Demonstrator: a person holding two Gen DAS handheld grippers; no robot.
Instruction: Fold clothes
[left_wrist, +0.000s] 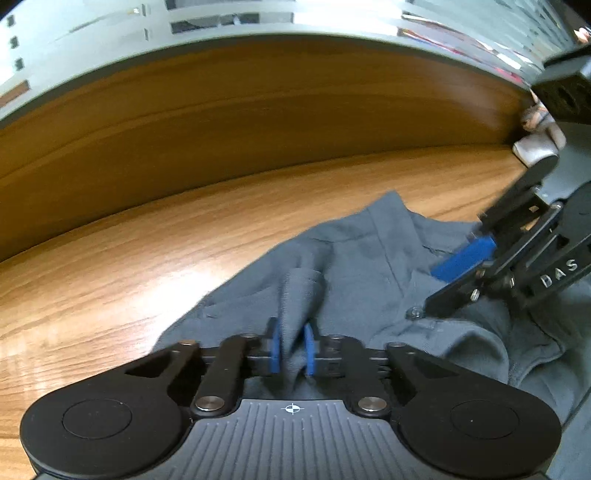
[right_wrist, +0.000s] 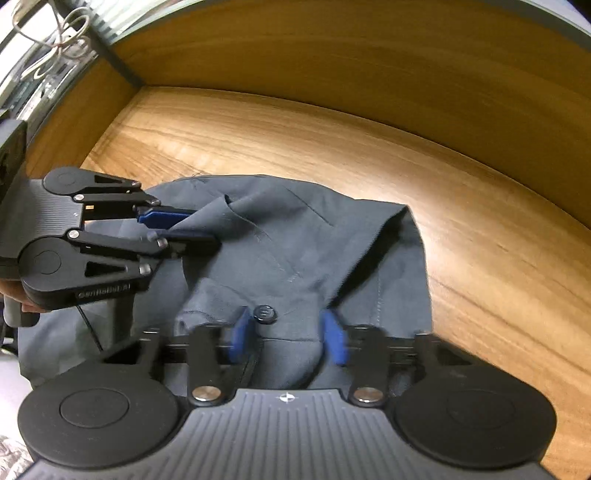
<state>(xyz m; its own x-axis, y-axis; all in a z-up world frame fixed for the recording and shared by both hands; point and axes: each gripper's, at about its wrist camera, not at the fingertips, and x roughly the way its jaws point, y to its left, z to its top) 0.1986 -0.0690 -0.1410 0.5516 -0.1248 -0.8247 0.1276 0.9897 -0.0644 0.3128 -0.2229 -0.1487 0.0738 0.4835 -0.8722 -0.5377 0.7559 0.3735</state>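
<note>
grey trousers lying crumpled on a wooden surface (left_wrist: 110, 266) with a raised wooden back panel (left_wrist: 258, 103), both hand-held grippers down on the cloth.

the grey trousers (right_wrist: 314, 240) lie rumpled near the front of the surface, waistband end toward the cameras, with a dark button (right_wrist: 264, 314) showing. the left hand-held gripper (left_wrist: 293, 349) is clenched on a raised ridge of the fabric, its blue pads (left_wrist: 274, 347) pressing the fold from both sides. the right hand-held gripper (right_wrist: 290, 338) straddles the waistband just below the button; its blue fingers (right_wrist: 334, 338) are blurred and stand apart with cloth bunched between them, and whether they press on it i cannot tell. beyond the panel, pale striped glass (left_wrist: 92, 40) and a looped white cable (right_wrist: 70, 33) show.
</note>
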